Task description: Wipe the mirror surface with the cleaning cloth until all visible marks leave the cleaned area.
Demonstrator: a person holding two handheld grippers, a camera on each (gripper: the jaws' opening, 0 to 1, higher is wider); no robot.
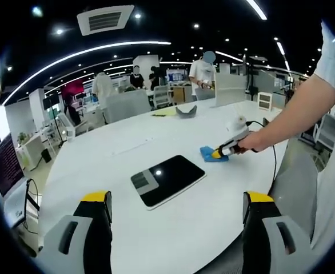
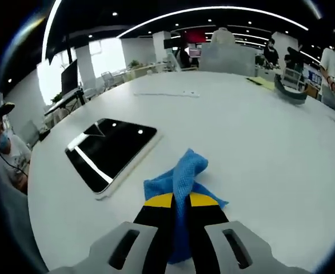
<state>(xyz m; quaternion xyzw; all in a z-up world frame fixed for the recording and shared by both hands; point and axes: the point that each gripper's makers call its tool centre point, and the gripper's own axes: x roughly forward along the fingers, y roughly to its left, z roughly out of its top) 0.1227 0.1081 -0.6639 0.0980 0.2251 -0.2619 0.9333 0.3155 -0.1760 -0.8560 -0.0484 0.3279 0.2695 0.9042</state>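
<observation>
**Cloth pinched, mirror not yet touched**

The right gripper (image 2: 180, 201) has its jaws closed on the blue cloth (image 2: 179, 178), a fold standing up ahead of the tips, so it can be dragged as a pad. The mirror (image 2: 111, 149) lies flat on the table (image 2: 259, 131), ahead and left of those jaws, apart from the cloth. The left gripper (image 1: 178, 205) hangs with jaws wide apart and empty, the mirror (image 1: 167, 180) just beyond them, likely kept back to leave the wiping path free.

Bare white table (image 2: 259, 131) lay open around the flat mirror (image 2: 111, 149); only the cloth (image 2: 179, 178) sat nearby.
</observation>
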